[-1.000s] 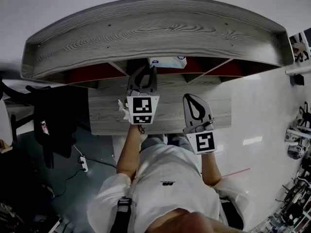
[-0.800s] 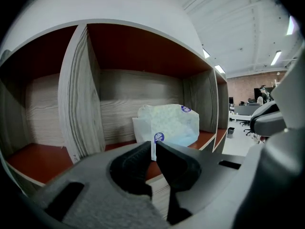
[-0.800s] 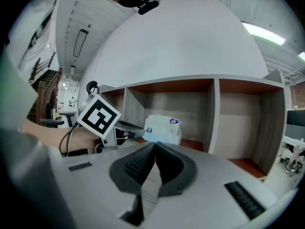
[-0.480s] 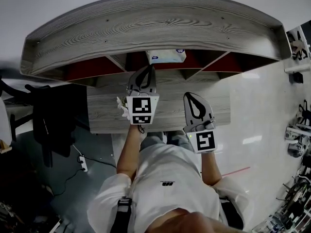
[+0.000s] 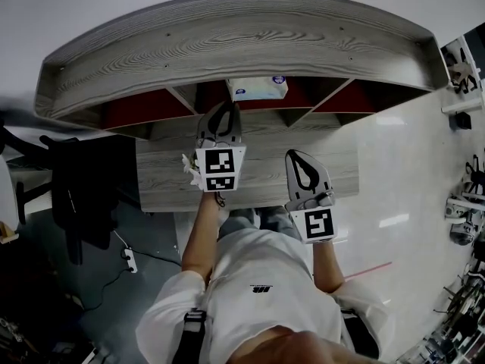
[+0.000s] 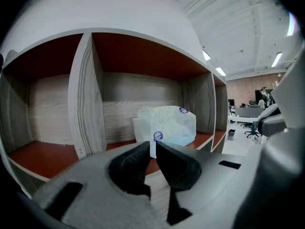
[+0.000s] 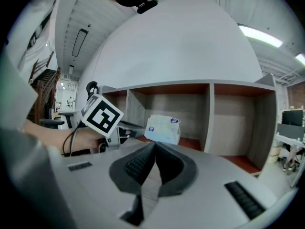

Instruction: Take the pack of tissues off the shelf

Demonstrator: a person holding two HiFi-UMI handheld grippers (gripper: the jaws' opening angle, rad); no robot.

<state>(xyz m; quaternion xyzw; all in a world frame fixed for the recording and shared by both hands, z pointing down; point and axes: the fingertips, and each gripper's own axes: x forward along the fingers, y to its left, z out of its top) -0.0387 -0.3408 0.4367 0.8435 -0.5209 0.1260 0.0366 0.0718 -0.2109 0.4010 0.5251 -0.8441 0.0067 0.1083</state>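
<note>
From above, the shelf's (image 5: 227,44) top board covers nearly all of the pack of tissues (image 5: 258,89); only its front face peeks out. Seen along the left gripper (image 6: 151,148), the jaws block the pack's lower front corner. Print on its round stickers is too small to read.

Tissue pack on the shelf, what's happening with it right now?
A person is working with a gripper in each hand. The pack of tissues sits in a compartment of the shelf, not yet taken. The left tongs point at its near corner with only a narrow gap between them; whether they touch it is unclear. The right tongs are shut and empty, above the desk.
</note>
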